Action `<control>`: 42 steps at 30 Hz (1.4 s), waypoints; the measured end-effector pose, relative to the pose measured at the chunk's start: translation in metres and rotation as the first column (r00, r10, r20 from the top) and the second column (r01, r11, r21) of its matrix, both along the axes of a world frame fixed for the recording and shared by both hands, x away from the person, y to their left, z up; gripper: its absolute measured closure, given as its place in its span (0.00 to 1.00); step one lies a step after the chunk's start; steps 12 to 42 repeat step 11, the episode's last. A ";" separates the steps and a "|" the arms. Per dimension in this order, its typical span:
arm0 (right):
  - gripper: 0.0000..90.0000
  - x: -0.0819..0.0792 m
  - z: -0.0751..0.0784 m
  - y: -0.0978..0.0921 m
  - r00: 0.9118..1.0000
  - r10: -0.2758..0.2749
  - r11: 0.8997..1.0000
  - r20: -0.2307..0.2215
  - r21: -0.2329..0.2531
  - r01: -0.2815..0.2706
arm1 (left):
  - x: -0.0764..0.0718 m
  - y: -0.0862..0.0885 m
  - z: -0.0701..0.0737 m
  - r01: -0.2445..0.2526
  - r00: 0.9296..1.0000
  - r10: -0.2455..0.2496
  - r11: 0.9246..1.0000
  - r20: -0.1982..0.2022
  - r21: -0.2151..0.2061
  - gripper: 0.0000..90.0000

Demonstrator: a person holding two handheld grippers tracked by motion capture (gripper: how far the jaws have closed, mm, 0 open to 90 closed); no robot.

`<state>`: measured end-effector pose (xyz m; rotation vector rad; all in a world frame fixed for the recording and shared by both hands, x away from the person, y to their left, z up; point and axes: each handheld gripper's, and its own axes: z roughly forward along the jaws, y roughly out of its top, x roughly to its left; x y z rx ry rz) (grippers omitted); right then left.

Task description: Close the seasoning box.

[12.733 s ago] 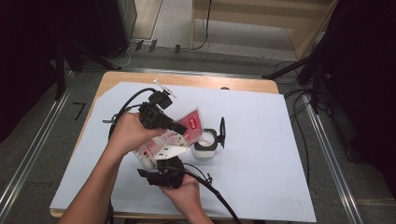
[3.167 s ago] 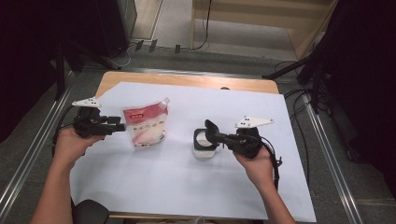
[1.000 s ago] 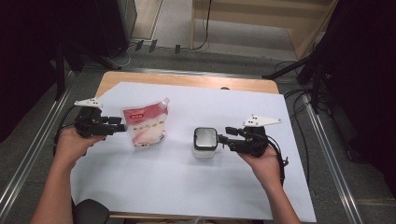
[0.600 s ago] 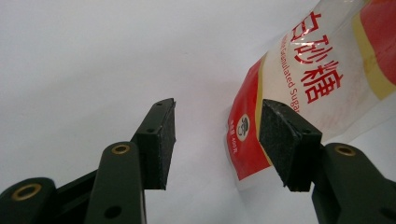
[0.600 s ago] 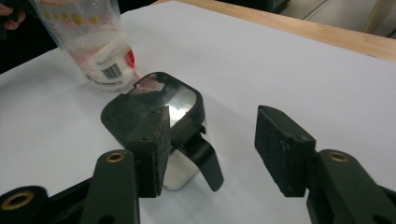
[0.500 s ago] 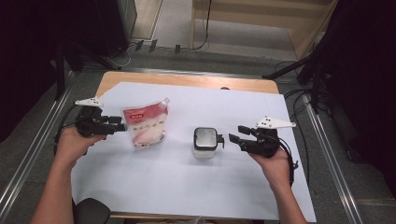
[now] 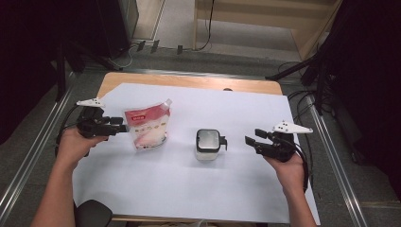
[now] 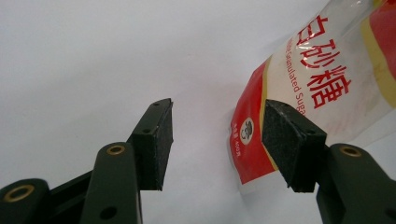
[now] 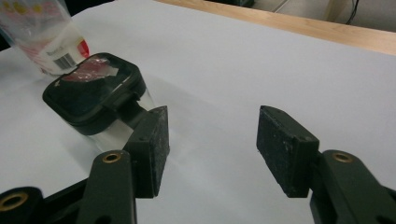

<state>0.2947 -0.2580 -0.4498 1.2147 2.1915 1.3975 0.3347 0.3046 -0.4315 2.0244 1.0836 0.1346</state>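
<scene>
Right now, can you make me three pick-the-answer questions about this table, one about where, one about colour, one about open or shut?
1. Where is the sugar bag?
A. right of the jar
B. left of the jar
C. on the jar

2. What colour is the jar lid?
A. black
B. yellow
C. pink

3. How is the right gripper?
A. shut on the jar
B. shut on the bag
C. open, apart from the jar

Answers: 1 B, the high view shows it beside the left gripper. 2 A, dark lid. 3 C, fingers spread, holding nothing.
</scene>
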 end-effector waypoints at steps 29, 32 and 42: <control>0.49 0.004 -0.006 -0.016 0.998 -0.068 0.998 -0.008 0.004 0.068 | 0.002 -0.002 -0.002 -0.006 1.000 0.006 1.000 -0.011 -0.002 0.49; 0.49 0.004 -0.006 -0.016 0.998 -0.068 0.998 -0.008 0.004 0.068 | 0.002 -0.002 -0.002 -0.006 1.000 0.006 1.000 -0.011 -0.002 0.49; 0.49 0.004 -0.006 -0.016 0.998 -0.068 0.998 -0.008 0.004 0.068 | 0.002 -0.002 -0.002 -0.006 1.000 0.006 1.000 -0.011 -0.002 0.49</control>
